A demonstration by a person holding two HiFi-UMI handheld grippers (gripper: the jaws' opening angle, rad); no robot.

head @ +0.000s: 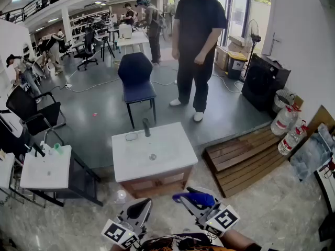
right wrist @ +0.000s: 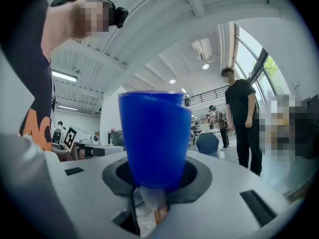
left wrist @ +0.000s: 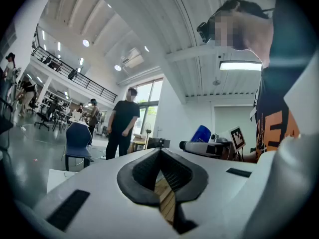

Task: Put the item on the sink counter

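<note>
Blue cup (right wrist: 154, 138) clamped between the jaws of the right gripper (right wrist: 155, 185), pads pressing on its lower wall. Sits short of the sink counter (head: 172, 163), just off its near edge and a little to the right. Runs lengthwise along the jaws, wide mouth away from the gripper; lies crosswise to the counter's near edge in the head view. Shows nothing of its inside. Left gripper (left wrist: 160, 176) with jaws together on nothing, also off the counter's near edge. Probably calls for a forward carry by the right gripper over that near edge onto the bare white top, short of the basin drain (head: 152, 157) and the dark faucet (head: 146, 127) at the counter's far edge. Nothing visible in the basin.
</note>
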